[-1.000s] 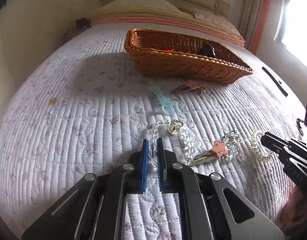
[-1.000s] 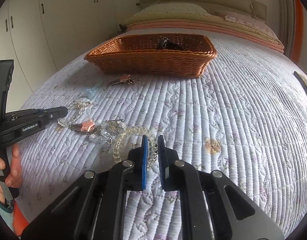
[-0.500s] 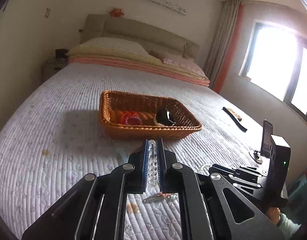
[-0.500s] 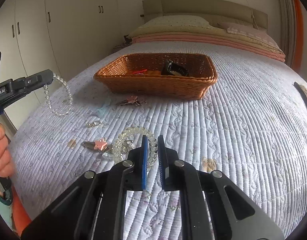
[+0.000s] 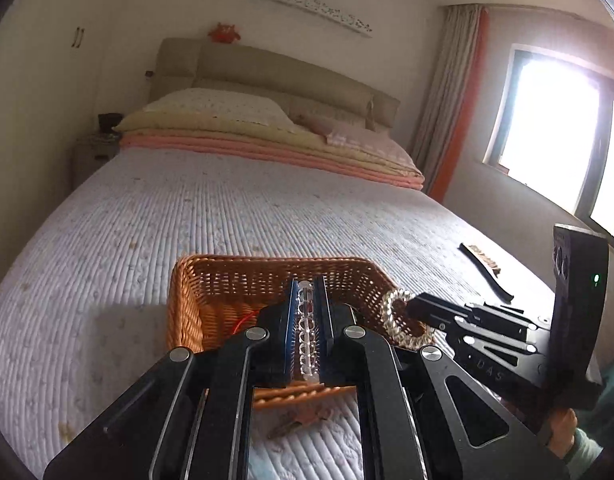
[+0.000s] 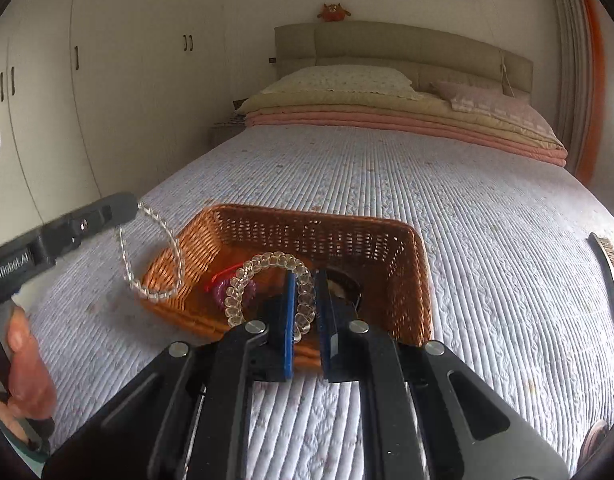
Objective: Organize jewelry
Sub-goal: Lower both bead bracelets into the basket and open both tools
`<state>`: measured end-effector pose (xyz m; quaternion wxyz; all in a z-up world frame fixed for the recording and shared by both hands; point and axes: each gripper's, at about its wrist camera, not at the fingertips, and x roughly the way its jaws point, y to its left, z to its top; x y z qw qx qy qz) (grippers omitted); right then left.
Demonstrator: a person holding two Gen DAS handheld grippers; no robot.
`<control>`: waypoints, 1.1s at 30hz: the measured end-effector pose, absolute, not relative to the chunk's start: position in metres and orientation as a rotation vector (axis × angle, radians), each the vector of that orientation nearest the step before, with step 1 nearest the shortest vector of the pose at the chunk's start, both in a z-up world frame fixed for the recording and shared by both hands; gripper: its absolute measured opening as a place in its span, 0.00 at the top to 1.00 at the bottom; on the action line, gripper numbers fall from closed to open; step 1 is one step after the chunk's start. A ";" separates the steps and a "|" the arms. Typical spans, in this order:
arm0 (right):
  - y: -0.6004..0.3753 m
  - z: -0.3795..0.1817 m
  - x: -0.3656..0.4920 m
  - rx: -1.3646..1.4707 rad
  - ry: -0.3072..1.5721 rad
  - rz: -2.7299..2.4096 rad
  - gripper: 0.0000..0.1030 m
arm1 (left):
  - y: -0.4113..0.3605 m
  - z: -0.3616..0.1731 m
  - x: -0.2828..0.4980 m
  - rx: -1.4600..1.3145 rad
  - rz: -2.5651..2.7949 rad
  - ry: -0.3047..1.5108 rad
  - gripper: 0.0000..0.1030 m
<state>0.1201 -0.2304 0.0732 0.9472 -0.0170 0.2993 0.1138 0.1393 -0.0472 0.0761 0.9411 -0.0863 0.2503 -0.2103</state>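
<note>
A brown wicker basket [image 5: 195, 292] [image 6: 411, 264] sits on the quilted bed. My left gripper [image 5: 307, 304] is shut on a clear round-bead bracelet [image 5: 307, 320] above the basket's near side; in the right wrist view this gripper [image 6: 135, 208] dangles the bracelet [image 6: 151, 256] over the basket's left corner. My right gripper [image 6: 305, 292] is shut on a chunky clear bracelet [image 6: 243, 280] held over the basket; it also shows in the left wrist view [image 5: 395, 320] at the right gripper's tip [image 5: 411, 308]. Inside the basket lie a red and pink item [image 6: 219, 284] and a dark item [image 6: 347, 284].
A pink star hair clip [image 5: 303, 420] lies on the quilt in front of the basket. A black brush [image 5: 487, 268] [image 6: 611, 272] lies on the bed to the right. Pillows and folded blankets [image 6: 387, 108] lie at the headboard. A window is at right.
Both grippers lifted their bracelets off the quilt and moved forward, from the bed's near area to above the basket.
</note>
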 end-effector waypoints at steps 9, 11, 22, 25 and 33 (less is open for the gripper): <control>-0.205 0.032 0.227 -0.015 0.756 0.229 0.92 | -0.036 0.016 0.206 -0.191 -0.386 0.675 0.94; -0.200 0.019 0.236 -0.028 0.797 0.229 0.92 | -0.032 0.009 0.210 -0.202 -0.379 0.694 0.94; -0.195 0.004 0.252 -0.010 0.890 0.235 0.91 | -0.029 0.007 0.204 -0.198 -0.374 0.708 0.81; -0.204 0.009 0.246 0.032 0.899 0.249 0.90 | -0.024 0.021 0.190 -0.214 -0.391 0.679 0.74; -0.215 0.055 0.169 0.063 0.798 0.343 0.77 | -0.017 0.059 0.123 -0.202 -0.457 0.574 0.59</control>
